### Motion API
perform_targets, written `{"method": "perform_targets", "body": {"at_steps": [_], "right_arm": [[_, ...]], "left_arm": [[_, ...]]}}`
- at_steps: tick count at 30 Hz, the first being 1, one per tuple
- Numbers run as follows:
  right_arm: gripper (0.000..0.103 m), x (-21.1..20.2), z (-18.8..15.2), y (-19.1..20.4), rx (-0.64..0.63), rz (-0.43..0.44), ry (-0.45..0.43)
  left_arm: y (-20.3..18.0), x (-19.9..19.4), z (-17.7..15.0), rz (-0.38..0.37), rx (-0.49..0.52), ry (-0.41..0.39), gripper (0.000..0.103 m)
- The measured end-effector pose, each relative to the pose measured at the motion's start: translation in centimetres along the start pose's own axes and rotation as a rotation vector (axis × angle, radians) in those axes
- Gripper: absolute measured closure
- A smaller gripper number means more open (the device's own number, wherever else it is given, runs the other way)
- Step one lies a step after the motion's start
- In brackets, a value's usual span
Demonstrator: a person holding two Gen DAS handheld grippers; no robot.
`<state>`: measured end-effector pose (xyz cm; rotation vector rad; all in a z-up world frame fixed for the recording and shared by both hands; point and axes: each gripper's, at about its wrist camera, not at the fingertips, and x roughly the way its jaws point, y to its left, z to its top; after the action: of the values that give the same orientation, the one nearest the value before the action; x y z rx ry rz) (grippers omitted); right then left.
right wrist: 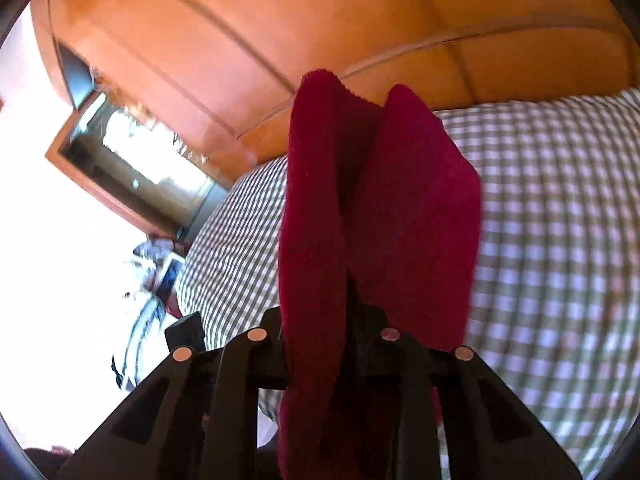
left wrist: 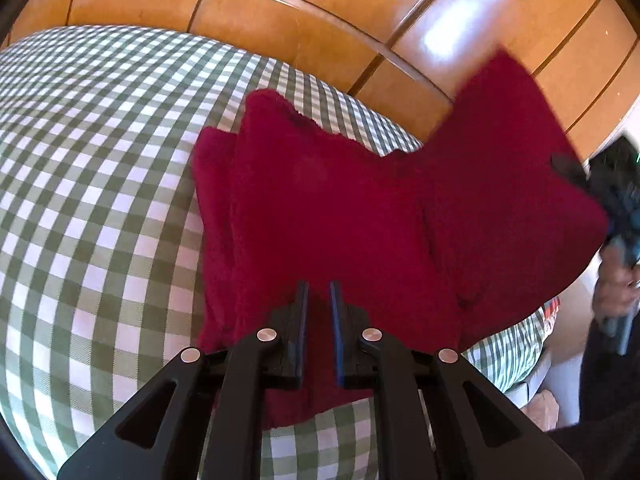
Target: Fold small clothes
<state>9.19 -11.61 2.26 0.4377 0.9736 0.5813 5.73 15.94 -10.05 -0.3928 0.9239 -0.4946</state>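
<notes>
While my right gripper (right wrist: 352,300) clamps a lifted edge of the red cloth (left wrist: 320,208), my left gripper (left wrist: 319,300) is nearly closed on it over the checkered bed (left wrist: 100,160). Fold only started; laying over and flattening remain.

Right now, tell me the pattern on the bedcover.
Green-and-white gingham check on the bedcover, clearest in the left wrist view.

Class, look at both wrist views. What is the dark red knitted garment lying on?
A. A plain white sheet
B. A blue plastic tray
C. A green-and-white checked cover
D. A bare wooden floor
C: the dark red garment rests on the green-and-white checked cover, with one end lifted off it in the right hand-held gripper; the orange wooden panels lie beyond the cover.
</notes>
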Motion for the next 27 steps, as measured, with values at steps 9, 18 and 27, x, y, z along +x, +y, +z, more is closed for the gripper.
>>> {"method": "perform_targets", "body": {"at_steps": [9, 18, 27], "right_arm": [[0.086, 11.5, 0.3, 6.5, -0.106, -0.079, 0.198], [0.069, 15.7, -1.9, 7.4, -0.150, -0.002, 0.274], [0.034, 5.9, -3.4, 4.1, -0.130, 0.093, 0.068]], "left_arm": [[0.5, 0.8, -0.1, -0.039, -0.019, 0.010, 0.094], [0.7, -0.6, -0.9, -0.043, -0.032, -0.005, 0.094], [2.6, -8.9, -2.2, 0.020, -0.105, -0.139, 0.094]]}}
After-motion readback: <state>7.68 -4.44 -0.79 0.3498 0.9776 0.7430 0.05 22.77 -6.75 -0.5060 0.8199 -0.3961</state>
